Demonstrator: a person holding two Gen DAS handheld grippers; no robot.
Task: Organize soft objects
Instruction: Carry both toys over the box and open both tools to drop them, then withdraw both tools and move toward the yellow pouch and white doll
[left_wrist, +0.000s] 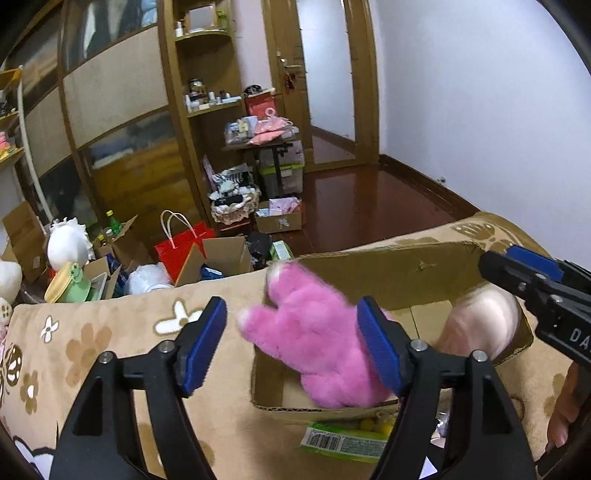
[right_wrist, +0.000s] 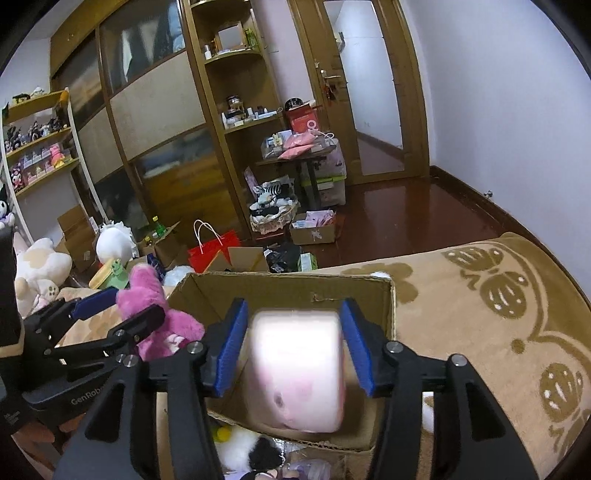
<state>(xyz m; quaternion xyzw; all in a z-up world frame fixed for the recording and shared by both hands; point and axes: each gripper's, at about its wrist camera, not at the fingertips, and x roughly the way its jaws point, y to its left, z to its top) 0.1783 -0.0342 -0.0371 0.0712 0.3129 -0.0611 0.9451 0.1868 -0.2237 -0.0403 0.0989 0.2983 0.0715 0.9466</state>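
An open cardboard box sits on a tan flowered bed cover. A bright pink plush toy hangs blurred over the box's left side. My left gripper is open; the plush lies against its right finger only, apart from the left. A pale pink block-shaped plush, blurred, is over the box between the fingers of my right gripper, which stands open with gaps on both sides. The right gripper also shows in the left wrist view.
A green snack packet and small plush toys lie in front of the box. Beyond the bed the floor holds cardboard boxes, a red paper bag, white plush toys and a basket. Wardrobe, shelves and a door stand behind.
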